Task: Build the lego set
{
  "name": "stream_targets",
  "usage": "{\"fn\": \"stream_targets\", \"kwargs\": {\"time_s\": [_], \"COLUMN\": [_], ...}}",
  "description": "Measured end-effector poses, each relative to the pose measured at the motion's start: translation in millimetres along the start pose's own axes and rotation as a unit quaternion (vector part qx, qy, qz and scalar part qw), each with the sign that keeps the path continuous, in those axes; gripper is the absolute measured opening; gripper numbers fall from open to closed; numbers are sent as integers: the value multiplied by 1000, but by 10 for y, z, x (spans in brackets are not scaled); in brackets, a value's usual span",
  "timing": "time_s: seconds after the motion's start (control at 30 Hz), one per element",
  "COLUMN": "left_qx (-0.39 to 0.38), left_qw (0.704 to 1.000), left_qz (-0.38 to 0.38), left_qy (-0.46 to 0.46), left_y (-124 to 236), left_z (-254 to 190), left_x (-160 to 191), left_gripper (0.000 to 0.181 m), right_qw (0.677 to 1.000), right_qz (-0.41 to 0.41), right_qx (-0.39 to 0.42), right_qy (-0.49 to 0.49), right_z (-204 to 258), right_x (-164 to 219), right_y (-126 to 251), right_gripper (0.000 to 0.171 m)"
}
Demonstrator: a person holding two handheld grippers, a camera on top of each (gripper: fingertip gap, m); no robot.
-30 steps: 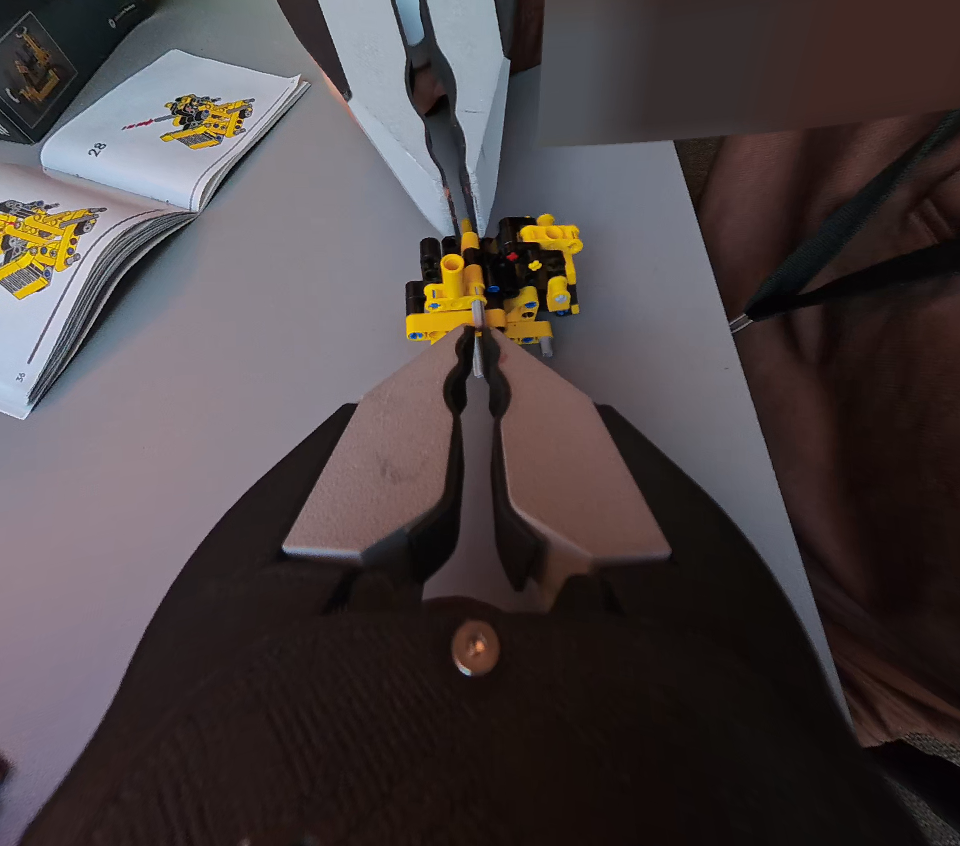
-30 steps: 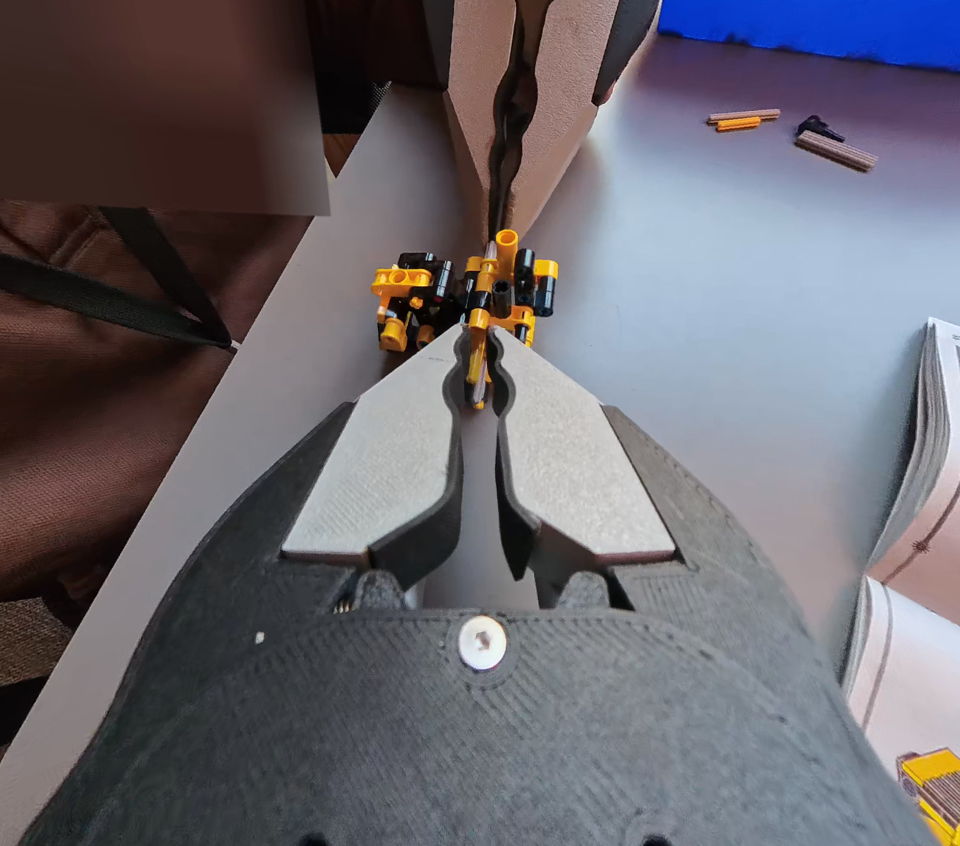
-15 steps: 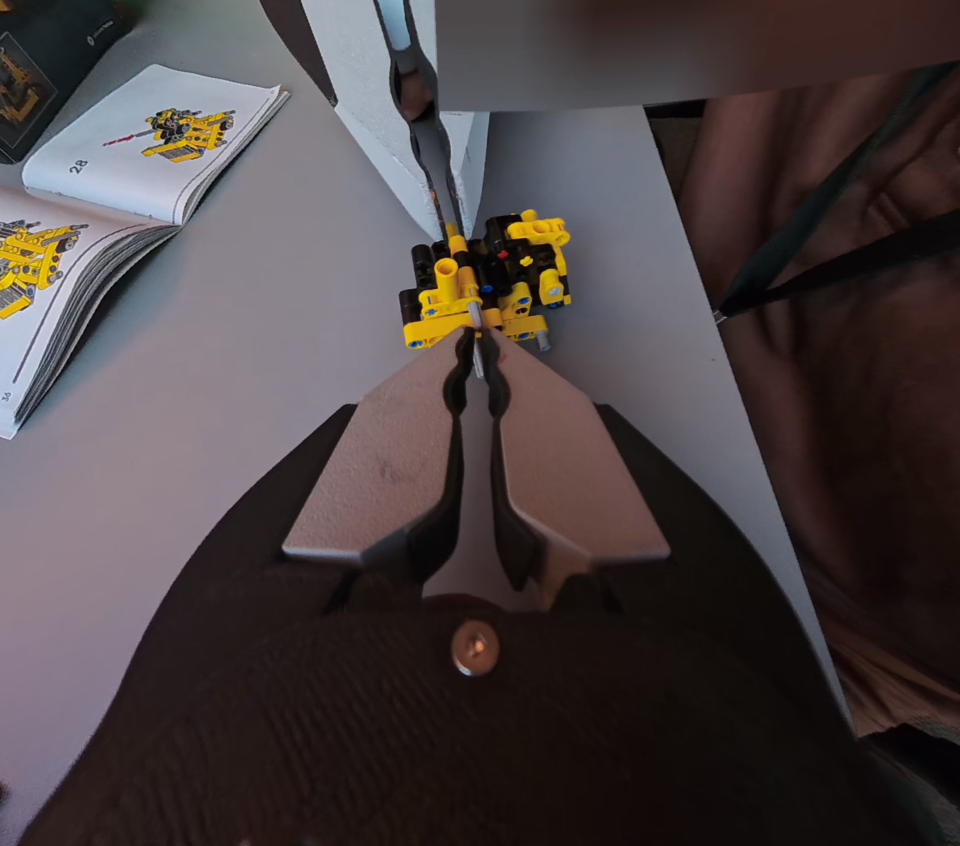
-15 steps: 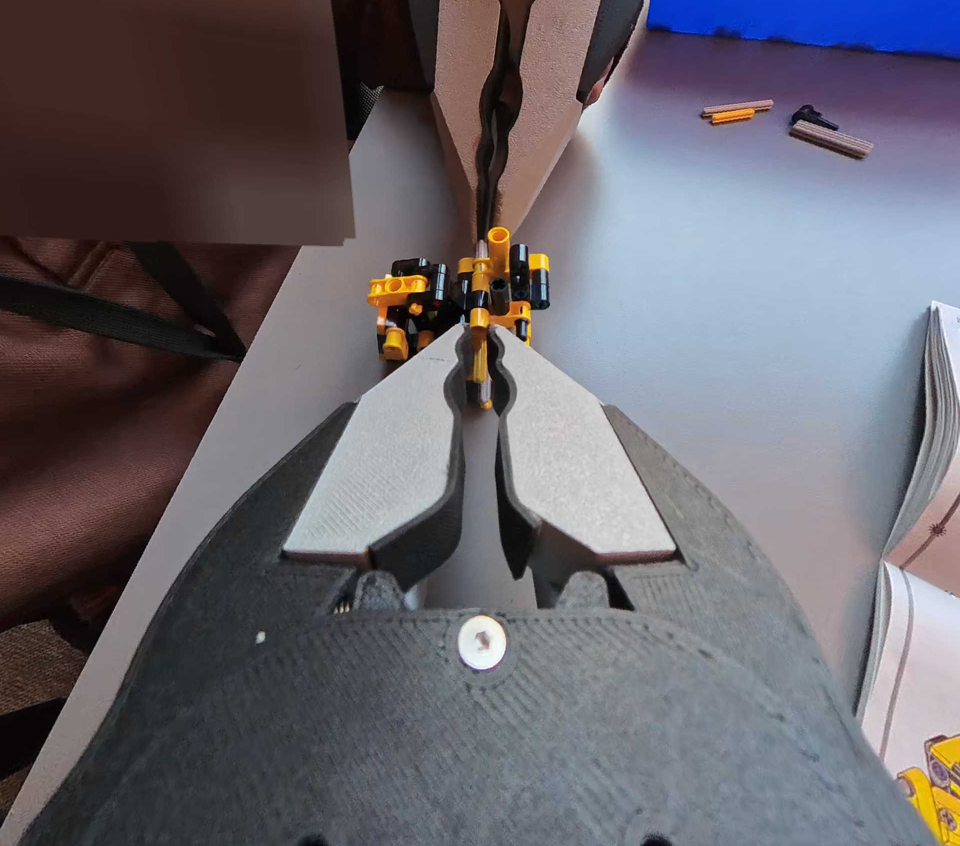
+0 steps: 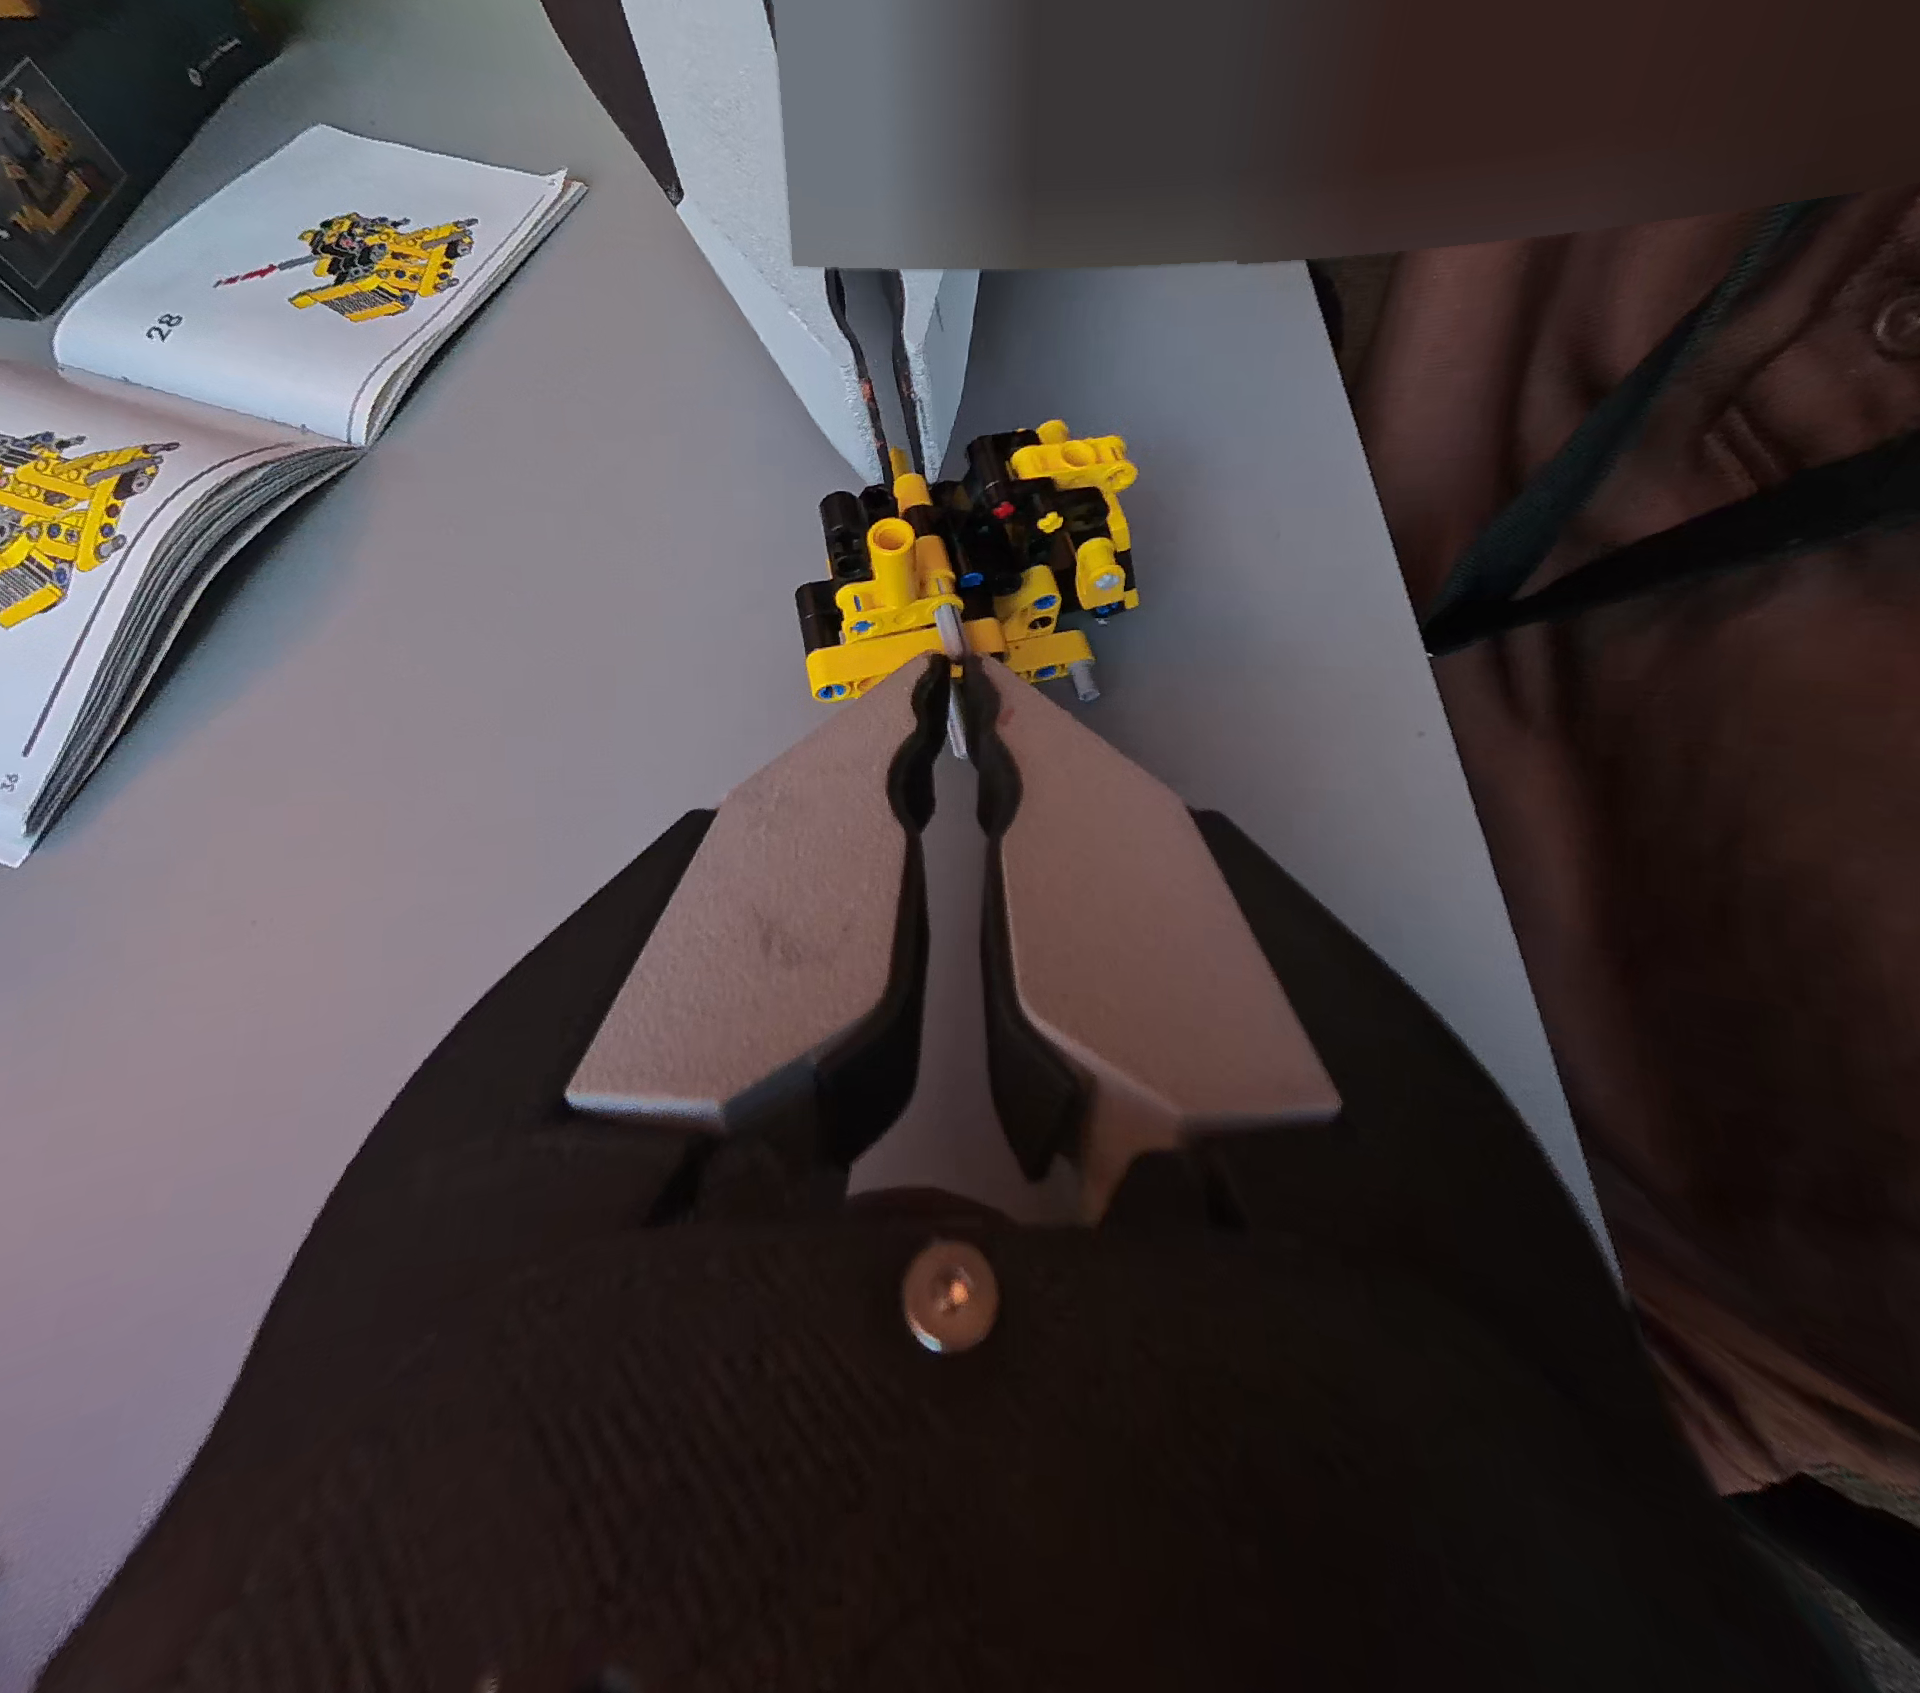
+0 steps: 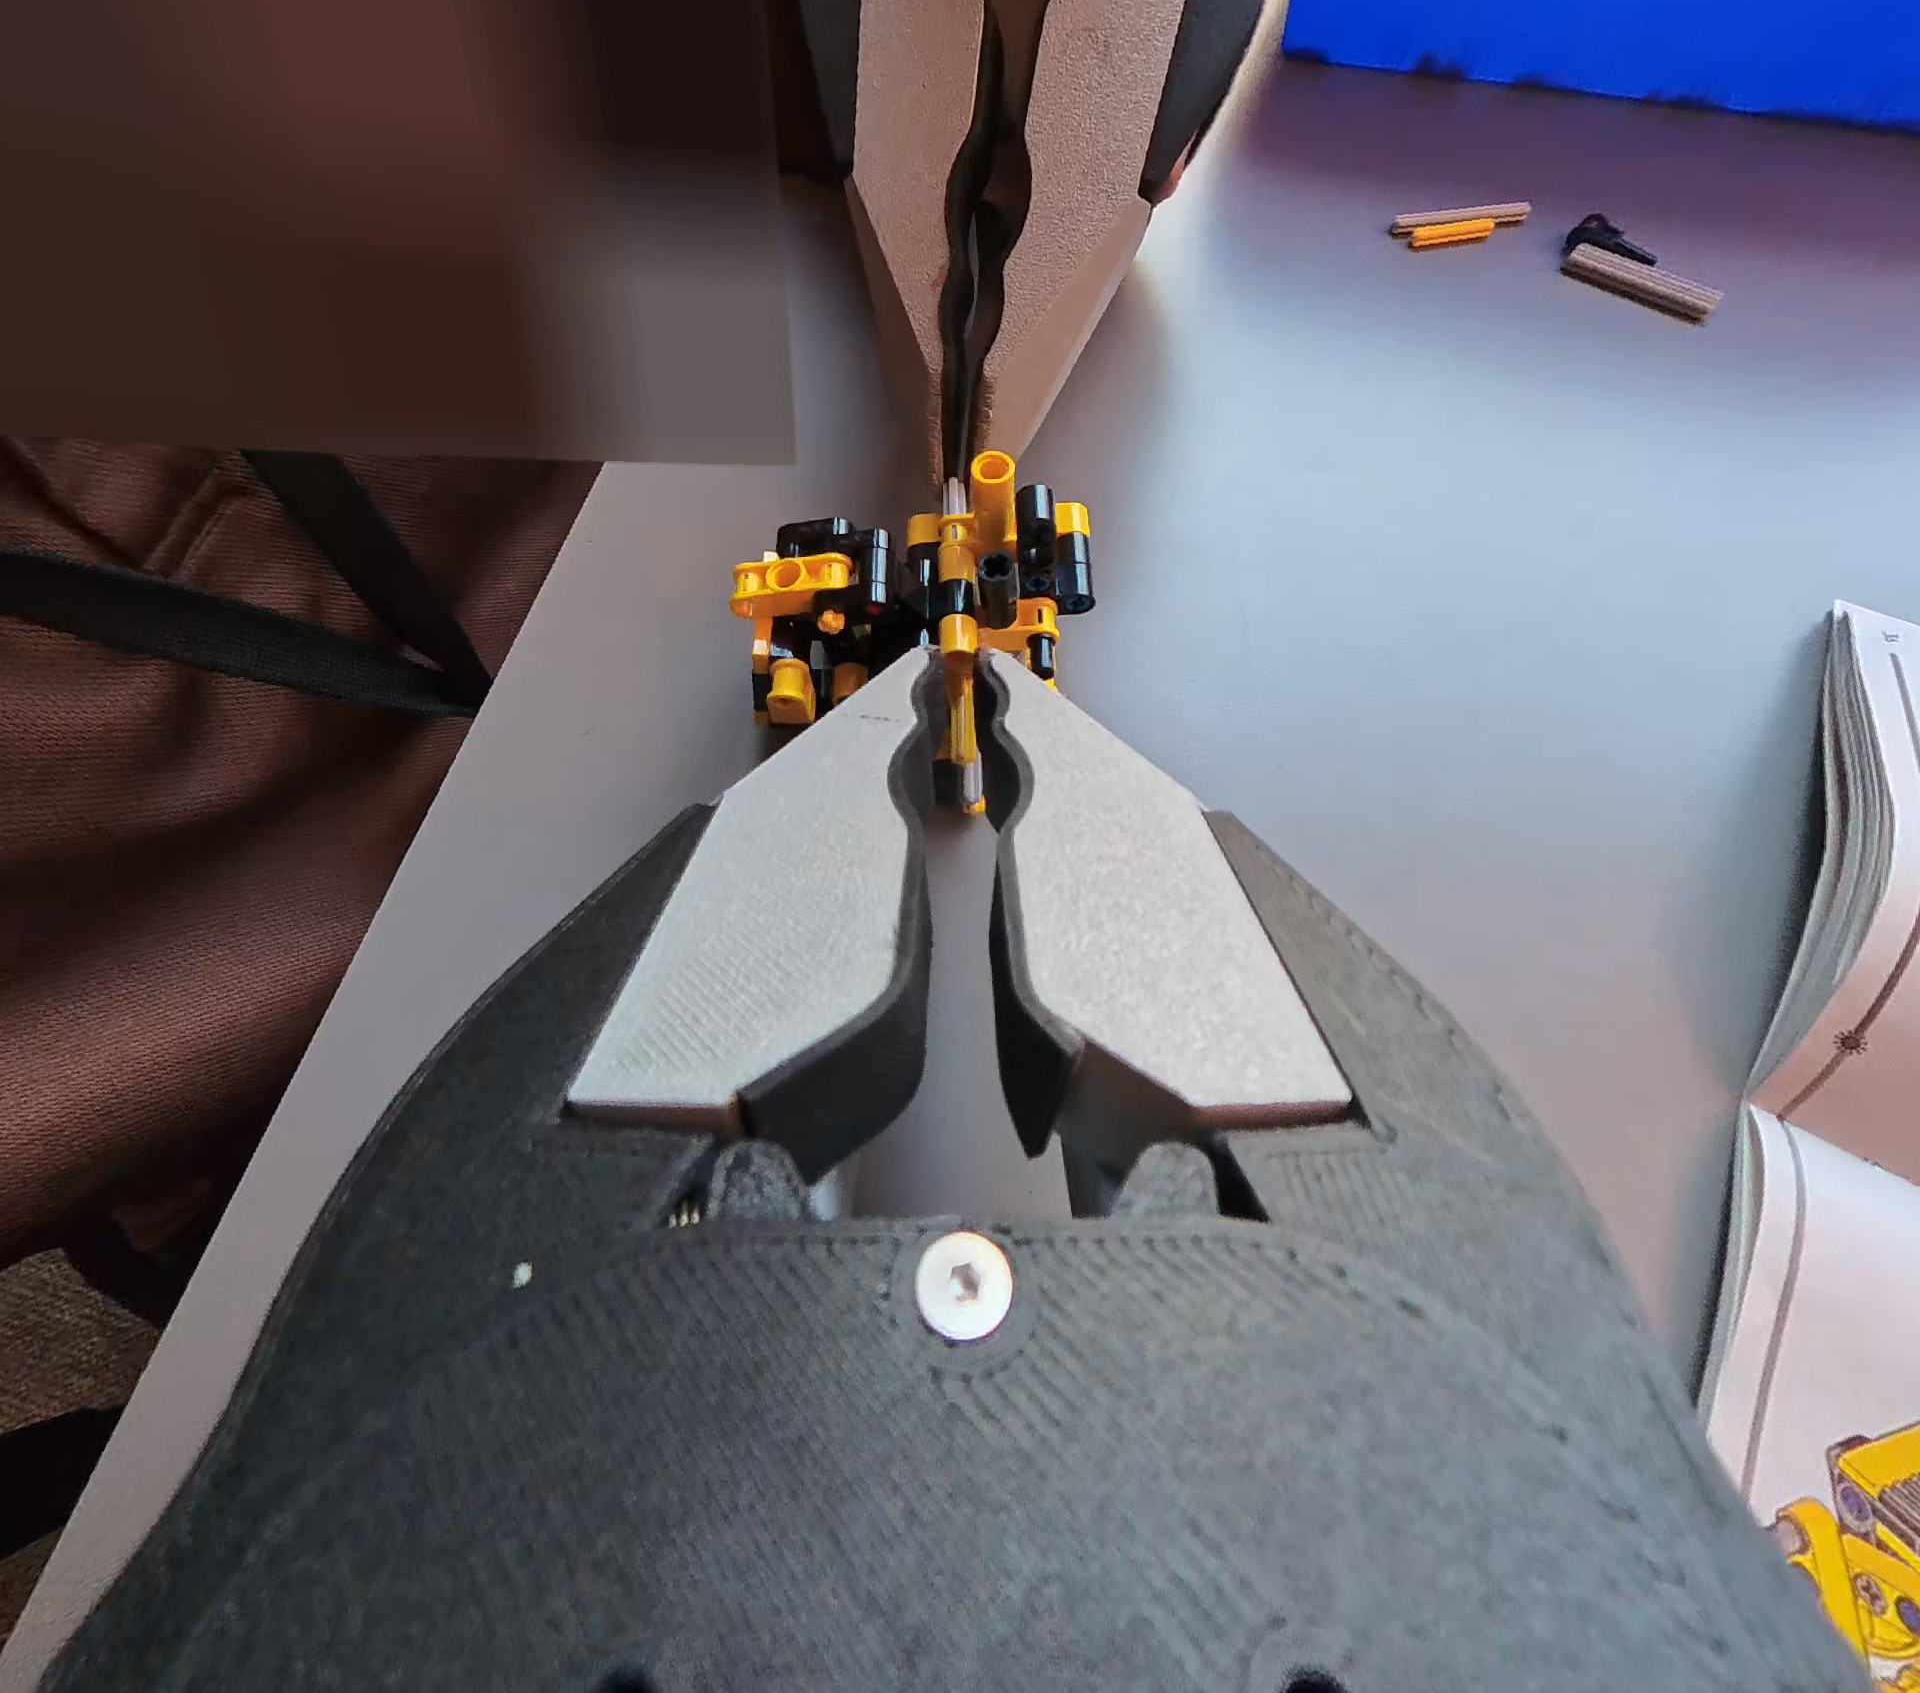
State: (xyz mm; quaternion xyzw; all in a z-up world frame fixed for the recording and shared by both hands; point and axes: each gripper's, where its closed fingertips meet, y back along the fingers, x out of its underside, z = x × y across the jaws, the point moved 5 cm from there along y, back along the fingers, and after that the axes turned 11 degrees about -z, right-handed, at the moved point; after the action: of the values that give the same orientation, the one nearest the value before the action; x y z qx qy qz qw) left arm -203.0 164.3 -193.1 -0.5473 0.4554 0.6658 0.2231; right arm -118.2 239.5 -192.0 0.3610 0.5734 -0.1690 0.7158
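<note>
Both claws pinch from opposite ends near the table (image 5: 520,708) edge: left gripper (image 5: 961,687) clamps the grey axle (image 5: 951,687), right gripper (image 6: 961,687) clamps a yellow rod (image 6: 961,718), probably bracing the lego build (image 5: 966,563)

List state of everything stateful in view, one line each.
left gripper: shut on grey axle
right gripper: shut on yellow axle
lego model: part-built, on table, held from both ends
instruction booklet: open, flat
loose parts: lying apart, untouched
set box: standing, far corner
</note>
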Motion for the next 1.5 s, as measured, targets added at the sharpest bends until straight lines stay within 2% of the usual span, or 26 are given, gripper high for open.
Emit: {"fn": "stream_targets", "kwargs": {"time_s": [0.2, 0.27, 0.37, 0.53, 0.63, 0.73, 0.8, 0.97, 1.07, 1.17, 1.27, 1.5], "left_qx": [-30, -53, -38, -54, -30, -22, -21, -18, -19, -34, -17, -63], "left_qw": [999, 998, 998, 998, 998, 998, 998, 998, 997, 995, 993, 992], "left_qz": [7, 27, 57, -11, -26, -17, -9, -4, -4, -10, -22, -3], "left_qy": [27, 3, -14, 32, 43, 51, 62, 68, 77, 97, 117, 106], "left_y": [11, -15, -87, 69, 81, 42, 20, 8, 2, 27, 64, 132], "left_z": [92, 148, 131, 209, 171, 177, 183, 131, 89, 67, -36, 44], "left_x": [5, 15, 68, -4, -25, -20, -4, 3, 3, 4, -5, 55], "left_gripper": [0, 0, 0, 0, 0, 2, 17, 13, 12, 16, 4, 7], "right_qw": [1000, 999, 998, 1000, 1000, 1000, 999, 999, 997, 995, 989, 996], "right_qz": [3, 20, 22, -1, 15, 7, -8, 10, 40, 50, 58, 22], "right_qx": [-4, -32, -58, -15, 16, 17, 15, 33, 63, 88, 130, 90], "right_qy": [-1, 7, 2, -10, -1, -14, -30, -39, -13, 9, 41, 13], "right_z": [18, 114, 207, 47, -34, -29, 11, 149, 132, 90, -6, 126], "right_x": [-1, 18, -11, -17, -4, -39, -103, -72, -11, -19, -13, -96], "right_y": [-32, -140, -231, -70, -29, 24, 51, -58, -114, -88, -14, 43], "right_gripper": [1, 0, 0, 0, 0, 1, 8, 15, 3, 3, 3, 3]}}
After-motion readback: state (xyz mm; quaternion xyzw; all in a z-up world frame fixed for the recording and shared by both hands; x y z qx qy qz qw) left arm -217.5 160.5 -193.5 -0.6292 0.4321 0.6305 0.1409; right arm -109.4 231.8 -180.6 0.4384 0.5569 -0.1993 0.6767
